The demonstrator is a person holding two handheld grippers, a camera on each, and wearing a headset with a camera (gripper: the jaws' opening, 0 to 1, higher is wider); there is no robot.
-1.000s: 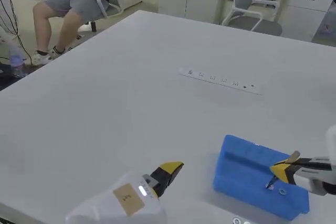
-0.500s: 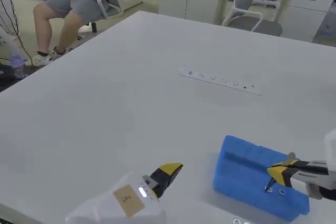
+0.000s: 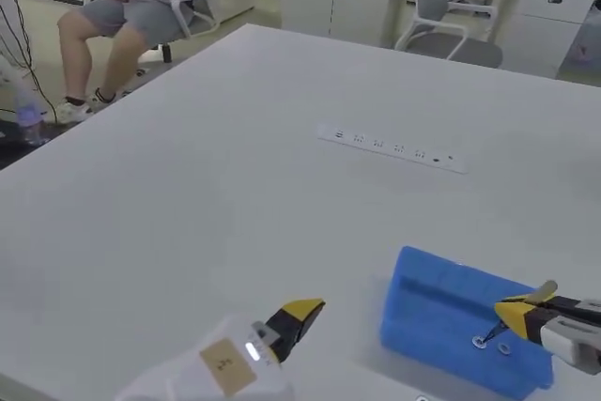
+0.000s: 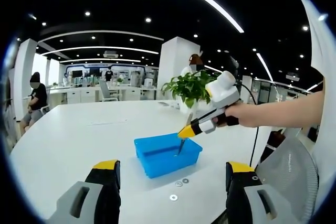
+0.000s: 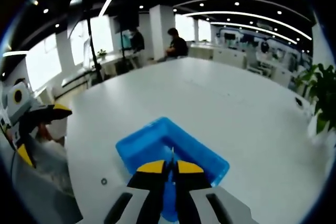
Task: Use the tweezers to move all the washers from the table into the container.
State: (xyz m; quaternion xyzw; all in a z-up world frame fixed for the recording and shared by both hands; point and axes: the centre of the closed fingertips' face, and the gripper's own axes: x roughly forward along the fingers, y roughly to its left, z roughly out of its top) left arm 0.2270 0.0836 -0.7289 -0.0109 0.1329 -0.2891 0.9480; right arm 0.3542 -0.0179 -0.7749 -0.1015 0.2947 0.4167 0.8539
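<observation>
Head view: the right gripper (image 3: 518,311), clamped on the tweezers (image 3: 492,331), held their tip by two washers (image 3: 481,342) inside the blue container (image 3: 413,321). Left gripper view: the left gripper (image 4: 173,167) gaped empty; three loose washers (image 4: 179,183) lay on the table (image 4: 79,140) at the container's 6 o'clock. Right gripper view: one lay at the tweezers' 8 o'clock.

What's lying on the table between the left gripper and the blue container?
Three loose washers on the bare tabletop, seen in the left gripper view.

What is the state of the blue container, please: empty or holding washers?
Not empty: two washers lie on the floor of the blue container.
</observation>
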